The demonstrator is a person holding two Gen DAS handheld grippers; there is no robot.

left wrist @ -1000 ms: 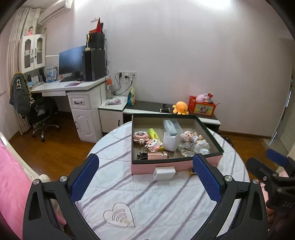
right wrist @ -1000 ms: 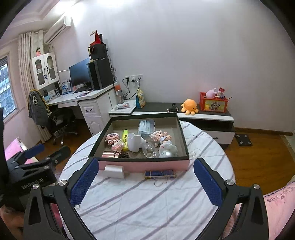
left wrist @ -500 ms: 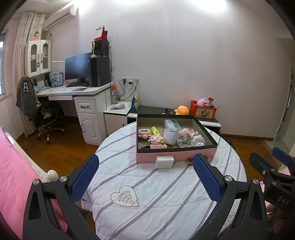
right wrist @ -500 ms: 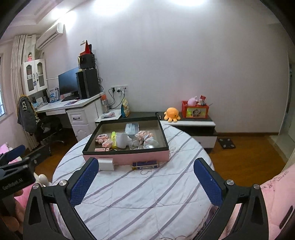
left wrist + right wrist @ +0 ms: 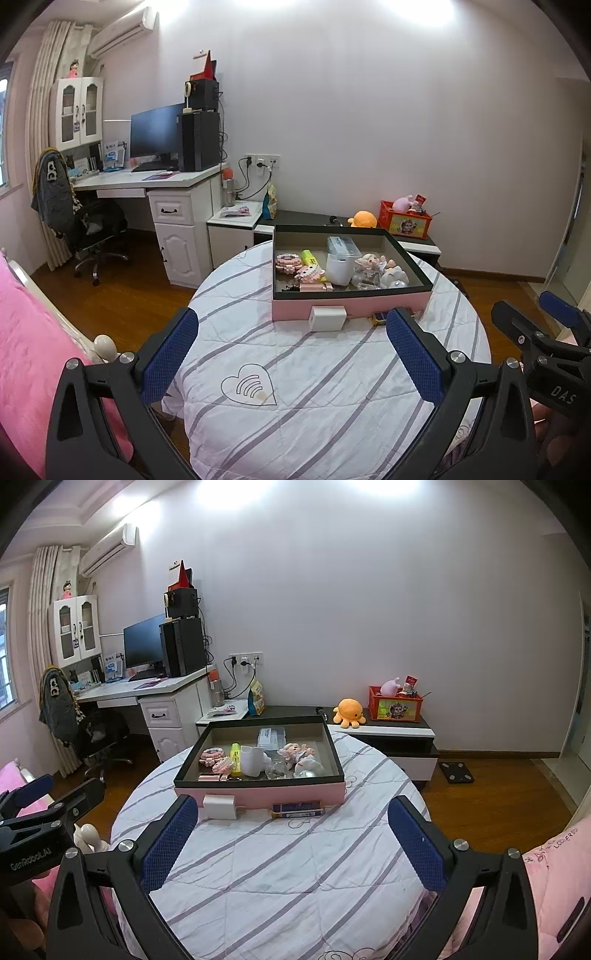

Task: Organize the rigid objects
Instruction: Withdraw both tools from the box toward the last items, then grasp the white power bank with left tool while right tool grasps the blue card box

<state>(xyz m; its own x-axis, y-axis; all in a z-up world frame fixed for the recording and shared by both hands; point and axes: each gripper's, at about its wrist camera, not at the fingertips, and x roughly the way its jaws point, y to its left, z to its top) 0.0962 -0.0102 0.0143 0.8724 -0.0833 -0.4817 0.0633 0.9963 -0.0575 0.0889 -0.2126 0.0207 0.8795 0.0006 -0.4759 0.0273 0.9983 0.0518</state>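
A pink tray with a dark rim (image 5: 369, 312) (image 5: 295, 794) sits at the far side of a round table with a striped cloth (image 5: 325, 387) (image 5: 295, 867). It holds several small things: toy figures, a white cup (image 5: 340, 269) (image 5: 253, 762), a yellow marker. A white charger block (image 5: 328, 318) (image 5: 220, 806) and a flat blue box (image 5: 298, 808) lie on the cloth against the tray's front. My left gripper (image 5: 291, 354) and right gripper (image 5: 291, 843) are both open and empty, well back from the tray above the table's near side.
A pink bed (image 5: 26, 354) lies at the left and a pink cover (image 5: 554, 878) at the right. Behind the table stand a white desk with a monitor (image 5: 159, 136), an office chair (image 5: 96, 229) and a low cabinet with an orange plush (image 5: 349, 710).
Both grippers have pulled back and up from the tray; it looks smaller and farther now. Both stay open and empty. Nothing on the table has moved.
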